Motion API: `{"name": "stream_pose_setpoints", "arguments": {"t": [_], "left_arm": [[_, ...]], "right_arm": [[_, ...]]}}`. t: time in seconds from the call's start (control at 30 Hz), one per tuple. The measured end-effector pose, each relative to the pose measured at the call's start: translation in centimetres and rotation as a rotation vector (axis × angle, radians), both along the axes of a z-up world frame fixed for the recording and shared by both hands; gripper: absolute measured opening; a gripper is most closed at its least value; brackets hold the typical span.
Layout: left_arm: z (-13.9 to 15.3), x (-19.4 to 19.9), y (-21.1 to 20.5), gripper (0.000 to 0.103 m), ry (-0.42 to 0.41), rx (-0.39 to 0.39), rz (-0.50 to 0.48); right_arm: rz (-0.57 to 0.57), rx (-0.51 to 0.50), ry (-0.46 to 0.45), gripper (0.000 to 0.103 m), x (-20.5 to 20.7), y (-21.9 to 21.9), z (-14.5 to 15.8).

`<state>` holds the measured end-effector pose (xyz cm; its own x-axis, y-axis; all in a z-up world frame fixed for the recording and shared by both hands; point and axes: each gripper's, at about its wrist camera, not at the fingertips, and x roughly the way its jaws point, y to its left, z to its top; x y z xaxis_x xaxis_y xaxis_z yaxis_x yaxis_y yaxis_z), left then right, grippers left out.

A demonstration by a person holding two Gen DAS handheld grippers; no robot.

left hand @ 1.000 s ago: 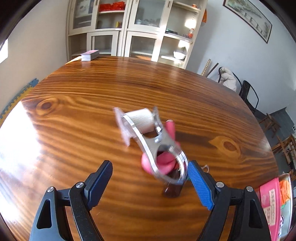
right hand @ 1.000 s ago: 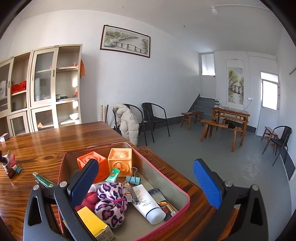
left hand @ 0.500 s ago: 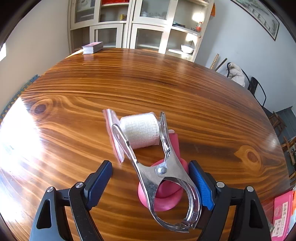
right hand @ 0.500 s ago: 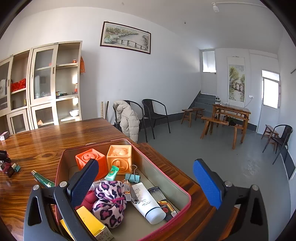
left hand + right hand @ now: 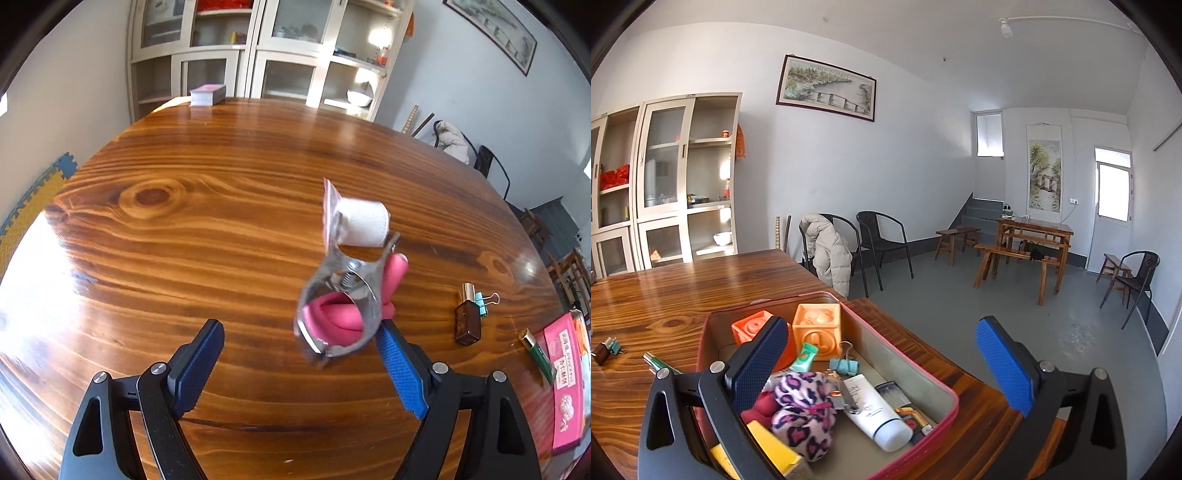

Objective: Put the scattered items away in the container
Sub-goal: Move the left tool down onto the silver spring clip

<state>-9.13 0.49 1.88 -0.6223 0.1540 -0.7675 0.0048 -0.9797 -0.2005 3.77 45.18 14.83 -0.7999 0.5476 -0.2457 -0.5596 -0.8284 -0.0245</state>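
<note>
Shift since earlier view: metal clamp (image 5: 341, 295), biting a gauze roll (image 5: 364, 221), sits right of centre, at the right pad.
Left gripper (image 5: 301, 363): wide open, holding nothing.
Right gripper (image 5: 881, 363): open, empty, over the container (image 5: 916, 363).
Risk: off-centre closure likely skids or spins the clamp on the table (image 5: 184, 240).

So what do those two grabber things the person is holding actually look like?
Both look alike: the left gripper and right gripper have black plastic frames with triangular cut-outs and silver screws. Each finger ends in a flat rectangular pad of bright blue, finely textured rubber. No cables, markings or sleeves show.
</note>
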Motion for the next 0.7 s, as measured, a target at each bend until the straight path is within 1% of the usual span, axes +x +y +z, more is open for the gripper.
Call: {"name": "stream_pose_setpoints", "arguments": {"t": [0.07, 0.17, 0.23, 0.3, 0.43, 0.47, 0.5, 0.53, 0.57, 0.6, 0.7], "left_arm": [[0.5, -0.1, -0.7, 0.086, 0.022, 0.012, -0.008], [0.9, -0.7, -0.9, 0.086, 0.049, 0.017, -0.046], [1.0, -1.1, -0.2, 0.086, 0.061, -0.011, -0.077], [0.9, -1.4, 0.2, 0.086, 0.066, -0.031, -0.099], [0.5, -2.4, 0.6, 0.086, 0.062, -0.044, -0.108], [0.4, -2.7, 0.5, 0.086, 0.06, -0.042, -0.107], [0.3, -3.0, 0.5, 0.083, 0.061, -0.036, -0.108], [0.3, -3.2, 0.5, 0.065, 0.058, -0.023, -0.117], [0.1, -3.5, 0.4, 0.053, 0.045, -0.01, -0.131], [0.0, -3.8, 0.3, 0.046, 0.033, -0.006, -0.137], [0.0, -4.1, 0.0, 0.044, 0.026, 0.009, -0.136]], "right_arm": [[0.056, -0.032, 0.019, 0.102, -0.1, -1.4, 0.7], [0.215, -0.079, 0.039, 0.102, -0.9, -4.9, 2.0], [0.348, -0.1, 0.012, 0.102, -2.4, -7.7, 2.8], [0.453, -0.125, -0.018, 0.102, -3.9, -10.3, 3.0], [0.616, -0.151, -0.085, 0.102, -7.1, -14.9, 2.5], [0.64, -0.153, -0.102, 0.102, -7.8, -15.9, 2.2], [0.658, -0.156, -0.119, 0.102, -8.5, -16.6, 1.9], [0.678, -0.163, -0.135, 0.102, -9.1, -17.4, 1.5], [0.695, -0.171, -0.153, 0.102, -9.5, -18.1, 0.9], [0.711, -0.18, -0.175, 0.102, -10.0, -18.7, 0.3], [0.771, -0.219, -0.259, 0.102, -10.9, -20.3, -2.0]]}}
